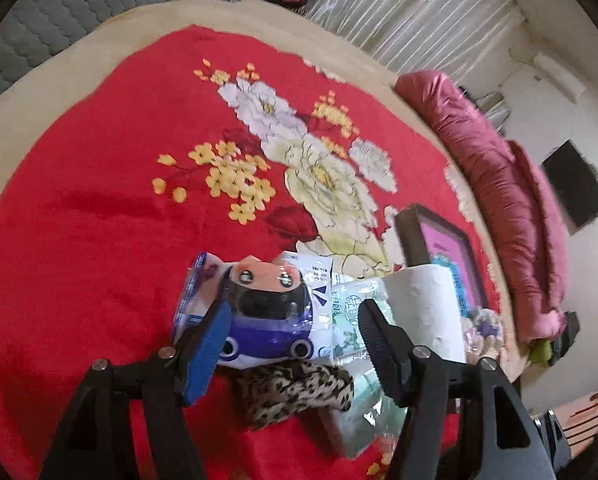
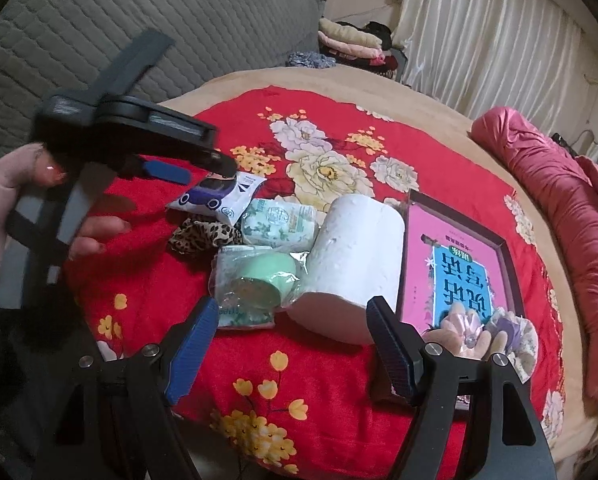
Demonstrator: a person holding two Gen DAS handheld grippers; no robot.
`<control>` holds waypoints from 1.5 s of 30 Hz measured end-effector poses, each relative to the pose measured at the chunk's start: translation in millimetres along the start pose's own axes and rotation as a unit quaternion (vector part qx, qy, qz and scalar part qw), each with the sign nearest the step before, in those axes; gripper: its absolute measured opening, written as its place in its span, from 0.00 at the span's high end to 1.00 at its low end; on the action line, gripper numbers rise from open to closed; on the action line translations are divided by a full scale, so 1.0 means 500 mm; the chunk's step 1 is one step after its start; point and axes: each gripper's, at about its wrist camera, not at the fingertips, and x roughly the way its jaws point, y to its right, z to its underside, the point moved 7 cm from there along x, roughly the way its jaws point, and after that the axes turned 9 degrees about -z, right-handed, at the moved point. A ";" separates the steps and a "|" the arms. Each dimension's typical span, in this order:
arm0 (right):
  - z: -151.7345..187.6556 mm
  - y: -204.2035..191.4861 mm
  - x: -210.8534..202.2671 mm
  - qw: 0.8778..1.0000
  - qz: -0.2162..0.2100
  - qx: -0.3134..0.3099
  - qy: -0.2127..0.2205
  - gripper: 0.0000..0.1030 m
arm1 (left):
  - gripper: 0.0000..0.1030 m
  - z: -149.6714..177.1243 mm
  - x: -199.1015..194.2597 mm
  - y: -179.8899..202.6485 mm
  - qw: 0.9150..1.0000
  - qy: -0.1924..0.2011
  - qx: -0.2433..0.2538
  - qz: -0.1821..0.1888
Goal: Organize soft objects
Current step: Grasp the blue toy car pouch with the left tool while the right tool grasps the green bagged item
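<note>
Crinkly plastic car pack point(image 1: 267, 320) lies on the red blanket point(image 1: 99, 240), between the spread left gripper point(image 1: 295, 336) jaws.
Slick wrap could slip or snag the leopard cloth point(image 1: 295, 392); right gripper point(image 2: 291, 344) gapes empty near the roll point(image 2: 351, 256).

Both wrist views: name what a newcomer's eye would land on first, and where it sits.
The red floral blanket covers the bed and fills both views. On it lies a cluster of soft things: a white toilet paper roll on its side beside a pink-lined box, with a leopard-print scrunchie to the left. The open left gripper hovers over a tissue pack with a blue cartoon car.
</note>
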 end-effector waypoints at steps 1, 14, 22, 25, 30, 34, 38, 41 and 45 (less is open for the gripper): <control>0.001 0.002 0.000 1.000 0.000 0.002 0.000 0.25 | 0.35 0.000 0.010 0.005 1.000 -0.003 0.001 -0.014; -0.012 0.008 0.024 1.000 -0.010 -0.006 -0.002 0.25 | 0.27 0.013 0.079 -0.025 0.998 -0.011 -0.009 -0.067; -0.026 -0.026 0.089 0.999 -0.026 -0.035 -0.025 0.25 | 0.26 0.012 0.080 -0.020 0.998 0.019 0.011 -0.055; -0.023 -0.039 0.118 0.998 -0.008 -0.059 -0.035 0.25 | 0.26 0.010 0.080 -0.030 0.999 0.026 0.000 -0.042; -0.012 -0.056 0.160 0.992 0.034 -0.104 -0.058 0.25 | 0.26 0.009 0.085 -0.039 0.999 0.031 -0.007 -0.031; -0.014 -0.052 0.171 0.995 0.012 -0.086 -0.053 0.41 | 0.29 0.008 0.088 -0.043 0.999 0.032 -0.008 -0.024; -0.016 -0.045 0.174 0.996 -0.013 -0.067 -0.052 0.48 | 0.47 0.005 0.083 -0.054 0.999 0.039 -0.017 -0.025; -0.022 -0.037 0.161 0.998 -0.027 -0.045 -0.042 0.49 | 0.53 0.000 0.072 -0.069 0.998 0.046 -0.046 -0.003; -0.036 -0.020 0.135 0.999 -0.041 -0.014 -0.021 0.49 | 0.55 -0.009 0.036 -0.086 0.994 0.068 -0.083 0.029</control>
